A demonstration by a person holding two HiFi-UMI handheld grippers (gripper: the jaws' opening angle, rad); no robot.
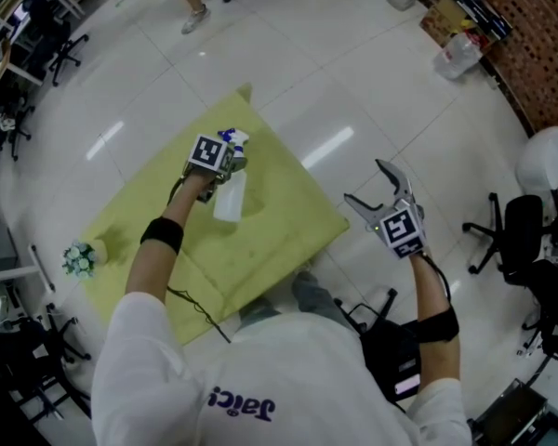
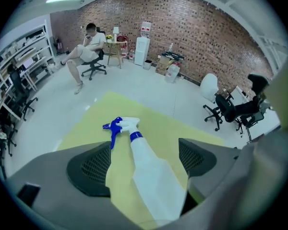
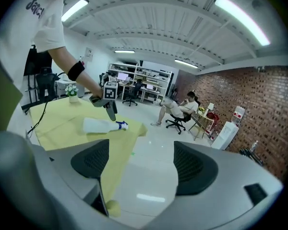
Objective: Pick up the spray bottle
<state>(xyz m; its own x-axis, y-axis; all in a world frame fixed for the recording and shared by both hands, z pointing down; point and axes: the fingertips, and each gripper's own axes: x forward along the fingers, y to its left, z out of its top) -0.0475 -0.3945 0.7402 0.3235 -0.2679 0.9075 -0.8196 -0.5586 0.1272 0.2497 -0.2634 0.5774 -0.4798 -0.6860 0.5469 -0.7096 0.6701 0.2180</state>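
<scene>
Shoulders in a white shirt (image 1: 288, 379) filled the foreground, and ahead the left gripper (image 2: 144, 146) sat low over the yellow tabletop (image 1: 260, 240), jaws spread wide and straddling the body of the spray bottle (image 1: 230, 201), which lay flat on its side, blue trigger end pointing away. Right gripper (image 1: 363, 180) hung beyond the tabletop's edge over the floor (image 1: 288, 72), jaws wide, nothing between them.

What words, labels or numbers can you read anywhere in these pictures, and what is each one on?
"Jaica": dark print on the back of the person's white shirt, upside down in the head view; the last letter is uncertain.
Marker cubes: black-and-white square patterns only, no letters or numbers.
Spray bottle: no readable label.
Anything on the far shelves and boxes: too small to read.
</scene>
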